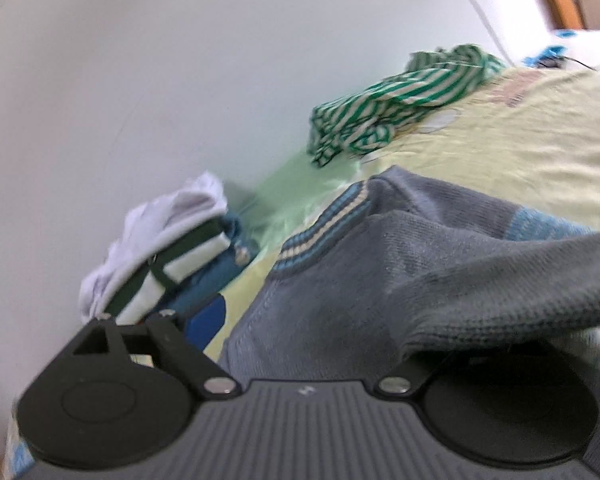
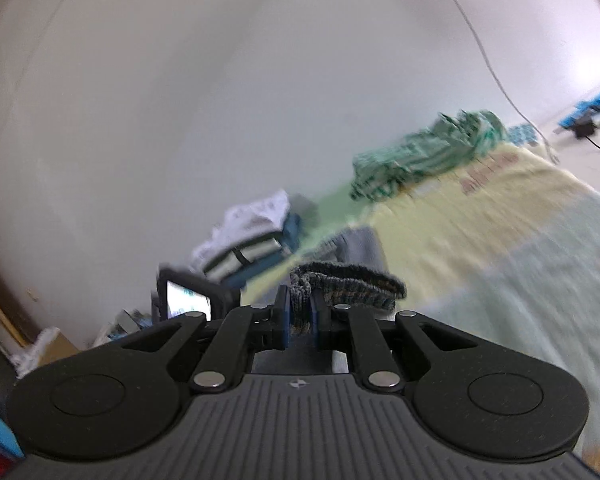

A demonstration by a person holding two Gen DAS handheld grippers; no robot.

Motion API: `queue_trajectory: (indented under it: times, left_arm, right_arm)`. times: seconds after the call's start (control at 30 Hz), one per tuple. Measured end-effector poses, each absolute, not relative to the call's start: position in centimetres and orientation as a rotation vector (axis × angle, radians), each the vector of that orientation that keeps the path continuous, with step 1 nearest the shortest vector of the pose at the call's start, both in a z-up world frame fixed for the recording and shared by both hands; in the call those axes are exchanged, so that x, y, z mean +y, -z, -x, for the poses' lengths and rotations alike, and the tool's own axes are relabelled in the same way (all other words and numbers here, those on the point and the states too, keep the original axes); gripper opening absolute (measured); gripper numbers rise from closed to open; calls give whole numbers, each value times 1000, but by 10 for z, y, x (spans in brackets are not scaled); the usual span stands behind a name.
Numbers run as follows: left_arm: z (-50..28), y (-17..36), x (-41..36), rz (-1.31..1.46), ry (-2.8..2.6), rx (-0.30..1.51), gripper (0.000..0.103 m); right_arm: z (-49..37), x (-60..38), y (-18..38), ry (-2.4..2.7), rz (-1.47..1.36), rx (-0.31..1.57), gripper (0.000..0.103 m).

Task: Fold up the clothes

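Note:
A grey knitted sweater [image 1: 380, 272] with a blue and cream striped neckband lies on the bed, filling the near part of the left wrist view. One sleeve drapes across my left gripper [image 1: 308, 336]. That gripper's left finger [image 1: 168, 328] is swung wide outward, so it stands open, and the sleeve hides its right finger. In the right wrist view my right gripper [image 2: 300, 316] is shut on a ribbed edge of the grey sweater [image 2: 348, 280], pinched between blue pads [image 2: 285, 312] and lifted off the bed.
A crumpled green and white striped shirt [image 1: 396, 100] [image 2: 420, 152] lies far back by the white wall. A stack of folded clothes [image 1: 172, 256] [image 2: 252, 248] sits at the left. The bed [image 1: 520, 140] has a yellow-green sheet. A device with a lit screen [image 2: 188, 296] stands at the left.

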State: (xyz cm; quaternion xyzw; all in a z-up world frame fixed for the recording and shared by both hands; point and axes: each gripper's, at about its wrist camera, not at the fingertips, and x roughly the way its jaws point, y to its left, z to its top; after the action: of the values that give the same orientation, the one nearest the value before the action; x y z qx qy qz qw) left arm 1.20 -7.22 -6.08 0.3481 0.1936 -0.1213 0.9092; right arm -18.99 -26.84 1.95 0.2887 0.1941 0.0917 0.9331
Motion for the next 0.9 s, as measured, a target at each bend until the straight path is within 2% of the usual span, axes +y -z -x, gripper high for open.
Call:
queue_trajectory:
  times: [0.33, 0.7, 0.9]
  left_arm:
    - [0, 78, -82, -921, 344, 329, 93]
    - [19, 93, -88, -1107, 395, 174, 95]
    - [16, 90, -81, -1114, 398, 154, 98]
  right_arm:
    - [229, -210, 20, -72, -381, 515, 10]
    - [237, -204, 55, -58, -420, 660, 11]
    - [243, -217, 62, -57, -533, 723, 22]
